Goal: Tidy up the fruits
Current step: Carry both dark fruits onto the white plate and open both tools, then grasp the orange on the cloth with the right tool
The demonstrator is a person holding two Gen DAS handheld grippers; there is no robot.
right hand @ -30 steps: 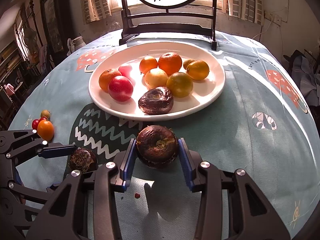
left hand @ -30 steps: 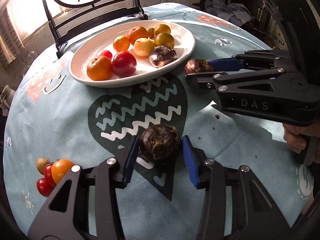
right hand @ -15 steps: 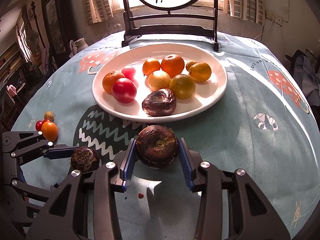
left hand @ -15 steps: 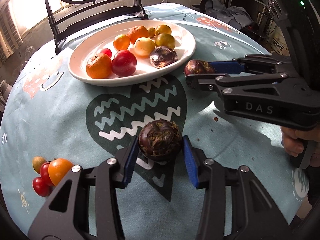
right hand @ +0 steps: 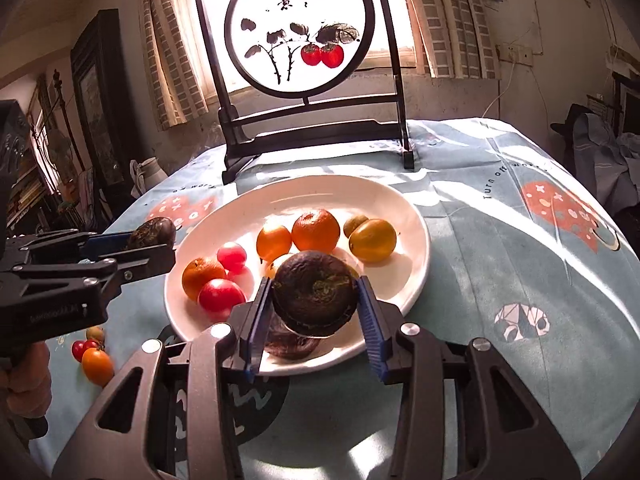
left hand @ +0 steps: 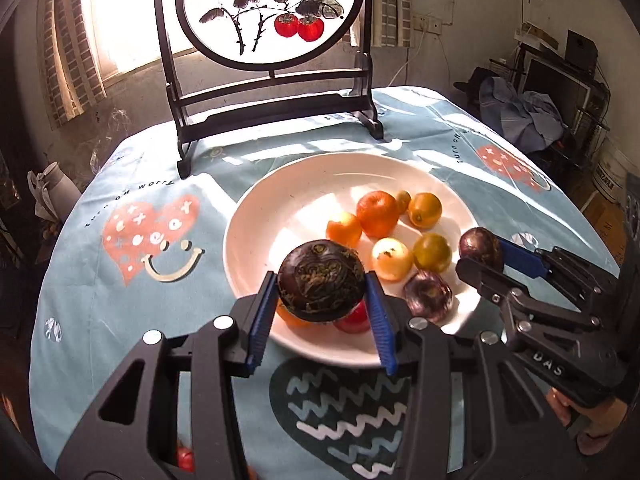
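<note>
One white plate (right hand: 416,240) sits on the surface (right hand: 500,248). There are three dark wrinkled fruits (left hand: 427,298): one on the plate, one in the left gripper (left hand: 320,286), one in the right gripper (right hand: 314,288). The plate also carries three orange fruits (right hand: 316,230), four yellow-green fruits (right hand: 372,240) and two red fruits (right hand: 222,296). Four small fruits (right hand: 96,362) cluster at lower left.
</note>
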